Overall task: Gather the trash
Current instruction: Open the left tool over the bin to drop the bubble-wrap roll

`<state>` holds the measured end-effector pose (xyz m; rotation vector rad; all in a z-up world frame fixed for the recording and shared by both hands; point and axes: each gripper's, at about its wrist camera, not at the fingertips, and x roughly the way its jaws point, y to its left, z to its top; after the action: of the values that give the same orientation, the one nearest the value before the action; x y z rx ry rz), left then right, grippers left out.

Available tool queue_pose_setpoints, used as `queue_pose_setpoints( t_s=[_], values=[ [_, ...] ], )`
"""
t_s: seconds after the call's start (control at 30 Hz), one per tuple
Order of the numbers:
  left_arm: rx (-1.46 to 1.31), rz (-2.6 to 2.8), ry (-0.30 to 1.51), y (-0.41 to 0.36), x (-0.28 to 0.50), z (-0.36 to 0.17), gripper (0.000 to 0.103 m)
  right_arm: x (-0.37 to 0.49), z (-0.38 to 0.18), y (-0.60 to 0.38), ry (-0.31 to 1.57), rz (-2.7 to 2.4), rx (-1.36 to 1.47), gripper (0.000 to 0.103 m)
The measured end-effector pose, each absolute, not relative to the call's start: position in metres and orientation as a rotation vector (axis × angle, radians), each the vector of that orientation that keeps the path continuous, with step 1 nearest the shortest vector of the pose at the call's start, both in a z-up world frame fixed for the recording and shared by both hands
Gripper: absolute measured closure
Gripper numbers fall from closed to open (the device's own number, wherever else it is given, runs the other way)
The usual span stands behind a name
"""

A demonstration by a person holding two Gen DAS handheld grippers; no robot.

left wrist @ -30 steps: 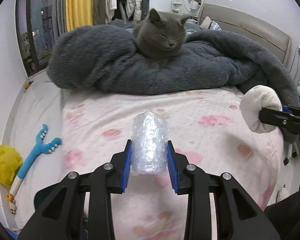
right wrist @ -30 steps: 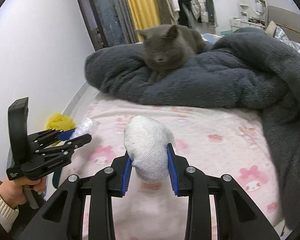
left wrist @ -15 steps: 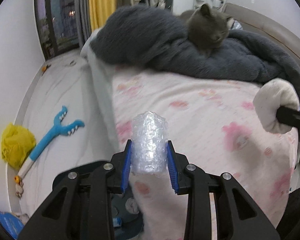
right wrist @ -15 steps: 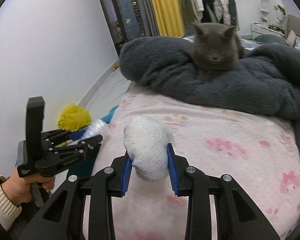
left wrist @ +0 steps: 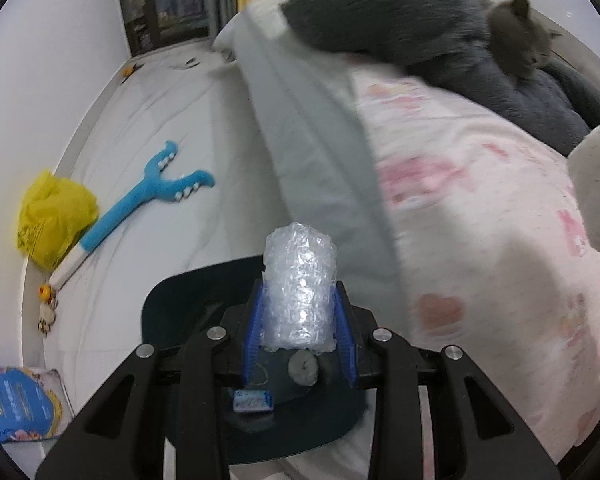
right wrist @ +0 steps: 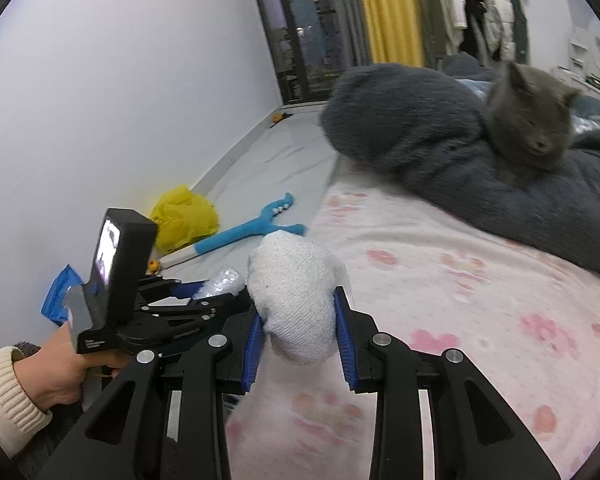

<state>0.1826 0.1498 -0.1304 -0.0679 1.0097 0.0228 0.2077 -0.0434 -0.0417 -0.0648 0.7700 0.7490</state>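
The left gripper [left wrist: 300,312] is clamped on a roll of bubble wrap [left wrist: 299,280], its blue pads pressing both sides, and it hangs above a dark round trash bin [left wrist: 168,308] that stands on the pale floor just beside the near corner of the bed [left wrist: 480,240]. Inside the bin lie a small grey wad [left wrist: 303,366], a small blue-and-white wrapper [left wrist: 253,401] and a thin loop like a rubber band [left wrist: 259,374]. The right gripper [right wrist: 299,322] is clamped on a balled white sock [right wrist: 294,296], held over the near left edge of the pink patterned sheet, to the right of the left gripper. On the floor to the left lie a blue long-handled toy [left wrist: 140,204], a crumpled yellow plastic bag [left wrist: 54,220] against the wall, and a blue package [left wrist: 18,404] nearest the camera. At the far side of the bed a grey cat [right wrist: 530,120] rests on a dark grey fleece blanket [right wrist: 440,140]. A hand in a cream knit cuff [right wrist: 60,372] grips the left gripper's handle.
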Motion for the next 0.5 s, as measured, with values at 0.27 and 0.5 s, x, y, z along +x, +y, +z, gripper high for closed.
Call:
queue_pose_setpoints(
  t_s=[0.27, 0.5],
  values=[
    [-0.09, 0.053, 1.132, 0.187, 0.172, -0.162, 0.067, 0.208, -0.048, 0.009, 0.787, 0.825, -0.101, 0.07],
    [-0.107, 0.044, 1.23, 0.21, 0.156, -0.188, 0.066, 0.203, -0.06, 0.052, 0.818, 0.874, -0.147, 0.07]
  ],
)
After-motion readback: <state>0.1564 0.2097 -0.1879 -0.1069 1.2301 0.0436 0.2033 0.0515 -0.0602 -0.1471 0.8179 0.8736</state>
